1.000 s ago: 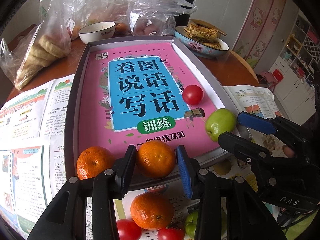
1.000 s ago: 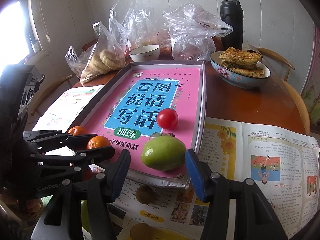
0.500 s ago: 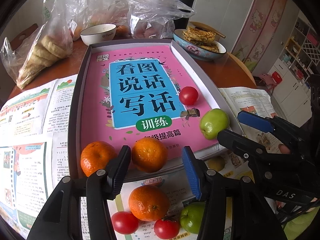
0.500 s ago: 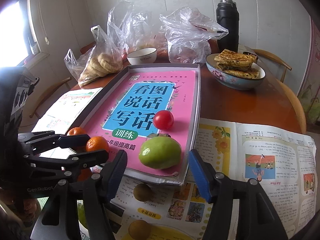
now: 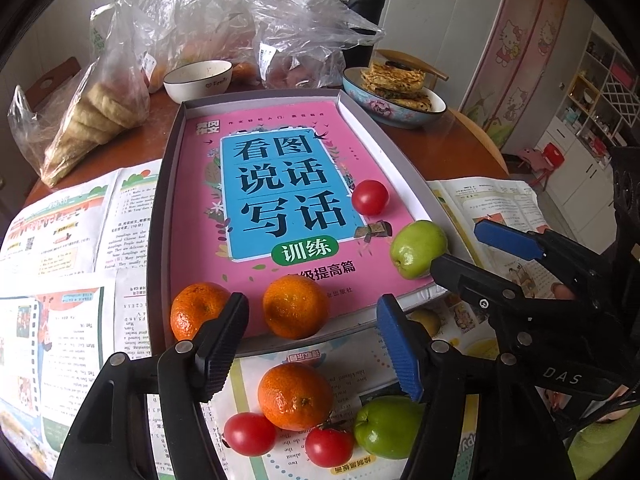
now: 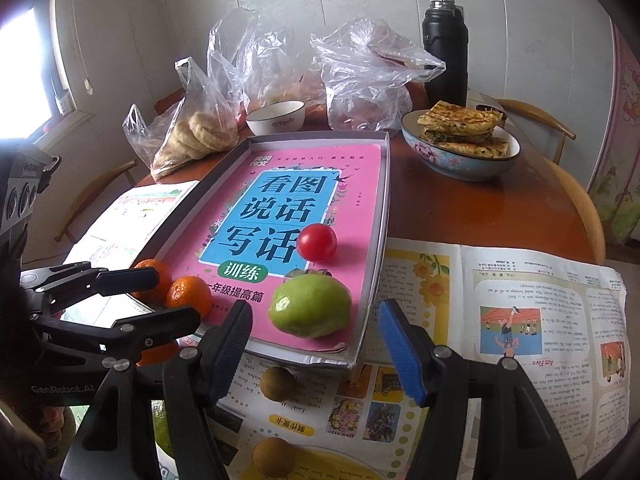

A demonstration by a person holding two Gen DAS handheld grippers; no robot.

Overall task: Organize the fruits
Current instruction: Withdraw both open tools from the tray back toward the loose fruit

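A: Fruits: two oranges [image 5: 295, 306], a green apple [image 5: 418, 249] and a tomato [image 5: 370, 197] lay in the tray [image 5: 160, 216].
B: Left claw [image 5: 312, 344] and right claw [image 6: 316, 350] stood spread, empty, at the tray's near edge.

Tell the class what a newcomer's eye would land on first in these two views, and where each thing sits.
The bright pink book filling the shallow grey tray at the table's centre grabs attention first. On it sit two oranges at the near edge, a red tomato and a green fruit toward its right side. Both open grippers, left and right, frame the near edge.
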